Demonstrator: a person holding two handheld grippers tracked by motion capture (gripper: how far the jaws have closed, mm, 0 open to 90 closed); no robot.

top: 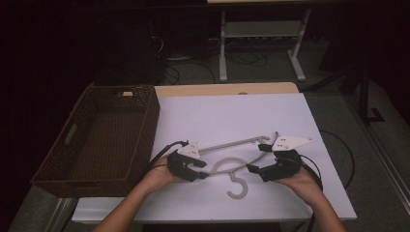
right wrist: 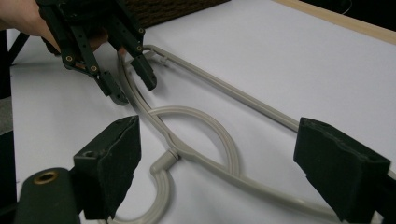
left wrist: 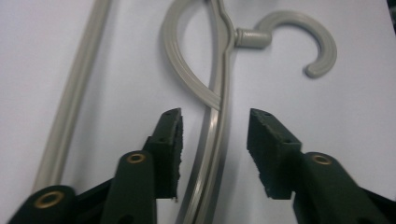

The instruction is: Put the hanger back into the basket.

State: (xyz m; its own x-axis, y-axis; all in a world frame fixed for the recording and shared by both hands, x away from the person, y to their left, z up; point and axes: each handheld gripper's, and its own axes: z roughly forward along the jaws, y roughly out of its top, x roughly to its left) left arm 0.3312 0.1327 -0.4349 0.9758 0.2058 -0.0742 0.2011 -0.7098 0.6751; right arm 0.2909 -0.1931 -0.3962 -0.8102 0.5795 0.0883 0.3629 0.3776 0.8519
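Observation:
A grey plastic clothes hanger (top: 227, 163) lies flat on the white sheet, its hook (top: 238, 188) toward the near edge. My left gripper (top: 201, 170) reaches in from the left. Its pads straddle one arm of the hanger (left wrist: 223, 74) just below the loop, with a gap on each side and no pad pressing. The left gripper (left wrist: 215, 126) is open. My right gripper (top: 257, 157) comes from the right and stands wide open (right wrist: 219, 140) above the hanger's other arm (right wrist: 205, 116), holding nothing. In the right gripper view the left gripper (right wrist: 134, 87) shows farther off over the hanger.
A dark brown woven basket (top: 153, 126) stands at the left of the white sheet (top: 232, 116), its inside empty. Cables trail from both grippers. Beyond the table's far wooden edge (top: 227, 89) stand a white metal frame (top: 223, 53) and floor cables.

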